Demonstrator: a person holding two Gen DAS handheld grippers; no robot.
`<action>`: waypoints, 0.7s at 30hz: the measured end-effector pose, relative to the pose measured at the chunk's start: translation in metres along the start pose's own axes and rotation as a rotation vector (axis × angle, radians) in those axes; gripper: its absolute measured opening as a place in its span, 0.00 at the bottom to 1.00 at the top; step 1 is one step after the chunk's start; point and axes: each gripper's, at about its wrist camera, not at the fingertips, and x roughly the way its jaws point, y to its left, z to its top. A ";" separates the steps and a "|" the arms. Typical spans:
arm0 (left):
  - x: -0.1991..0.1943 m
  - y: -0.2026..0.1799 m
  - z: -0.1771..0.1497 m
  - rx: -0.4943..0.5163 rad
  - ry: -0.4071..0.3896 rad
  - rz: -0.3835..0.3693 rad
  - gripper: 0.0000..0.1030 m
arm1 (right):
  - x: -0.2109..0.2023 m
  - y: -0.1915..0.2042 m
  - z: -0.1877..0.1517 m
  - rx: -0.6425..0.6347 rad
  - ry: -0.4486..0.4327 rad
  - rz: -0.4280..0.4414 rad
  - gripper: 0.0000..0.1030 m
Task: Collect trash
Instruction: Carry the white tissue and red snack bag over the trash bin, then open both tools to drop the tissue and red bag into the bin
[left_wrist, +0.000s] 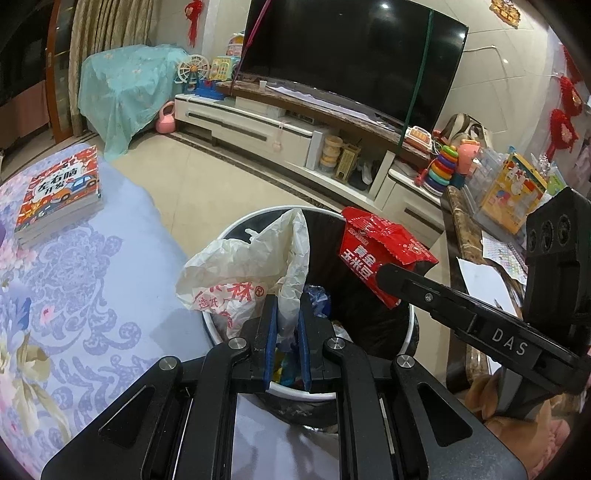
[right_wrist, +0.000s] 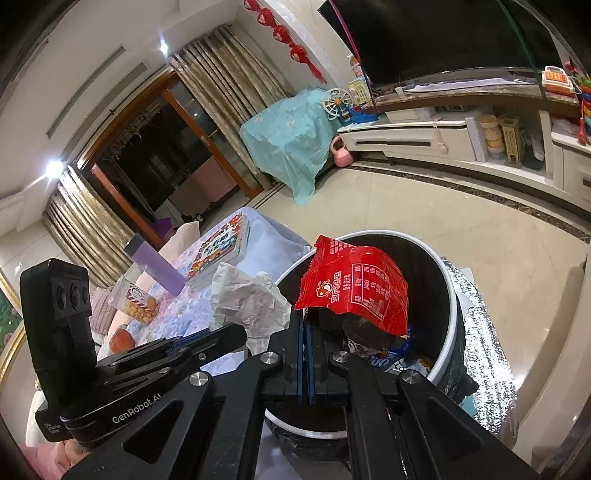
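Observation:
A round bin (left_wrist: 291, 392) with a white rim and black liner stands on the floor below both grippers. My left gripper (left_wrist: 287, 308) is shut on a crumpled white plastic bag (left_wrist: 243, 266) with red print, which hangs over the bin's left rim. From the right, my right gripper (left_wrist: 384, 275) reaches in, shut on a red snack packet (left_wrist: 380, 251) above the bin's opening. In the right wrist view the right gripper (right_wrist: 304, 317) pinches the red snack packet (right_wrist: 354, 284) by its lower left edge over the bin (right_wrist: 448, 295). The left gripper (right_wrist: 236, 332) holds the white bag (right_wrist: 247, 299) beside it.
Other wrappers lie inside the bin. To the left, a table under a flowered cloth (left_wrist: 92, 277) carries a book (left_wrist: 59, 192), a purple bottle (right_wrist: 155, 266) and a bag of yellow snacks (right_wrist: 138, 301). A marble-topped side table (left_wrist: 461, 229) with papers stands to the right. A TV cabinet (left_wrist: 258, 129) lines the far wall.

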 end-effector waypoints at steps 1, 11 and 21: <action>0.001 0.000 0.000 0.000 0.003 0.001 0.09 | 0.001 0.000 0.000 0.000 0.002 0.000 0.01; 0.009 -0.001 0.000 -0.002 0.023 0.004 0.10 | 0.006 -0.001 0.001 0.006 0.021 -0.006 0.02; 0.016 -0.002 0.000 -0.002 0.042 0.008 0.10 | 0.010 -0.004 0.001 0.008 0.034 -0.018 0.03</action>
